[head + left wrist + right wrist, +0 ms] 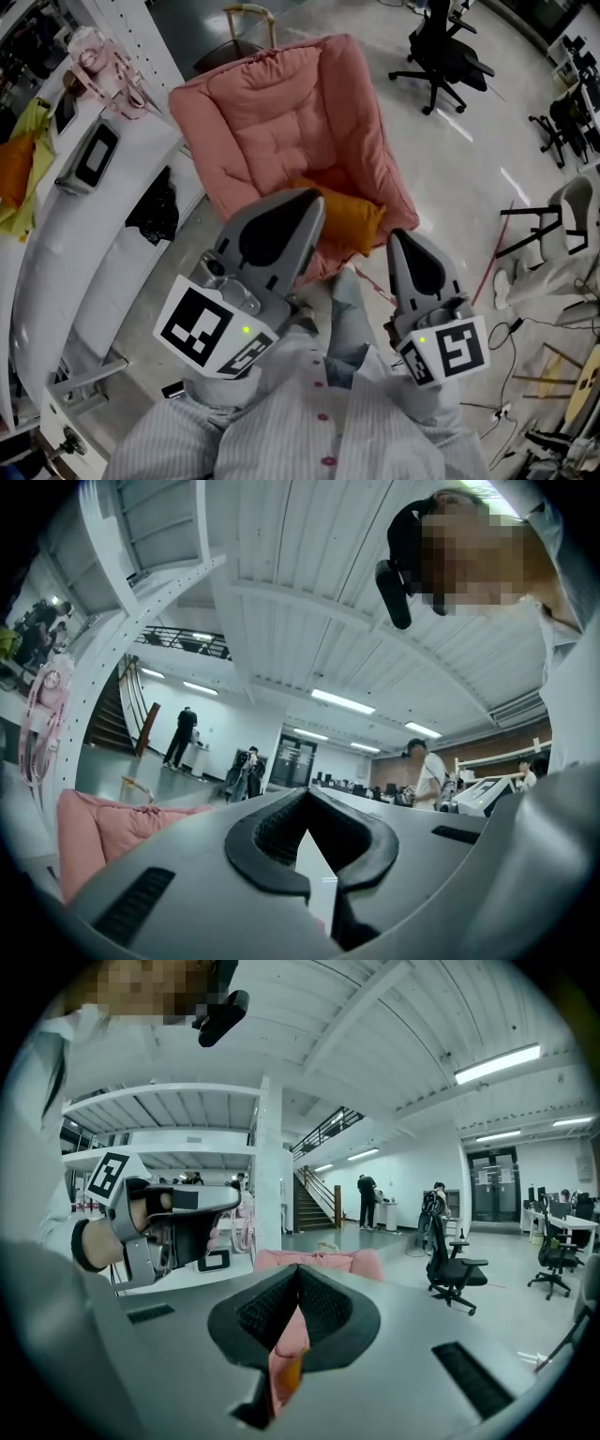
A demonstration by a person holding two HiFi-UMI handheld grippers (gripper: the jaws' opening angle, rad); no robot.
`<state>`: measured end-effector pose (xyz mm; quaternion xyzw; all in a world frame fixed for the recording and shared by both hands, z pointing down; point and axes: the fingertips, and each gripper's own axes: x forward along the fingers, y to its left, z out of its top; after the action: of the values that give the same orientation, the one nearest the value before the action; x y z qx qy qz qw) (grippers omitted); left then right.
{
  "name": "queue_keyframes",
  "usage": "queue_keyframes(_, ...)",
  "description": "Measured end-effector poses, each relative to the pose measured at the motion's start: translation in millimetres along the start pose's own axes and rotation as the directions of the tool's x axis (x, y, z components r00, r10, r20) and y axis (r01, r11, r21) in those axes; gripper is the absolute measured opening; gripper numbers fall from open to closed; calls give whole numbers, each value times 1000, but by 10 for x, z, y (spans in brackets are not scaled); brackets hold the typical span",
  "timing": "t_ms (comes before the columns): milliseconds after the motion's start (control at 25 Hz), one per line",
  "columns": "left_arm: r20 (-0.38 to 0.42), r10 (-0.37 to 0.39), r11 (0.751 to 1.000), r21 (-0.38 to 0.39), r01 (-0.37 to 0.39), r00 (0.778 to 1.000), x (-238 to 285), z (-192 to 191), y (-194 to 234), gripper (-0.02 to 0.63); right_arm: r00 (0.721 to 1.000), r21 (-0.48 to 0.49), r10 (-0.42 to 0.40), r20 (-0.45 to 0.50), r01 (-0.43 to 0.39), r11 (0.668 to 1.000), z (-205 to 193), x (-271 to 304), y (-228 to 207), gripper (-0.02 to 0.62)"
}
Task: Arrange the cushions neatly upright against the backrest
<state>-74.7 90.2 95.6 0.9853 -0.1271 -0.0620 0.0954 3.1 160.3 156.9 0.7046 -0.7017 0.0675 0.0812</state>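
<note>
Orange cushion (352, 220) lies slumped on the pink armchair (281, 112), not yet propped; left claw (305, 208) and right claw (405, 242) hover, pressed together, empty.

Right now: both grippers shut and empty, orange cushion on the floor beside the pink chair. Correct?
Not quite. The orange cushion lies on the seat of the pink chair, not on the floor; the head view shows it. The left gripper and right gripper are shut and empty, as stated.
</note>
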Motion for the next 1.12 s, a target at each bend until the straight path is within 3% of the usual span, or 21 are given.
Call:
queue_keyframes(360, -3, 101, 995, 14, -101, 995, 842, -77, 348, 11, 995, 0, 98, 6, -98, 995, 79, 622, -803, 12)
queue_keyframes(640, 10, 224, 974, 32, -224, 975, 1454, -65, 625, 11, 976, -22, 220, -7, -220, 975, 161, 1066, -1368, 12)
queue_keyframes(880, -11, 325, 946, 17, -325, 946, 1734, -173, 874, 11, 948, -38, 316, -44, -317, 948, 139, 1383, -1650, 12)
queue_keyframes(1120, -54, 366, 931, 9, -366, 929, 1740, -318, 1036, 11, 933, -17, 352, -78, -354, 935, -2, 1607, -1691, 12)
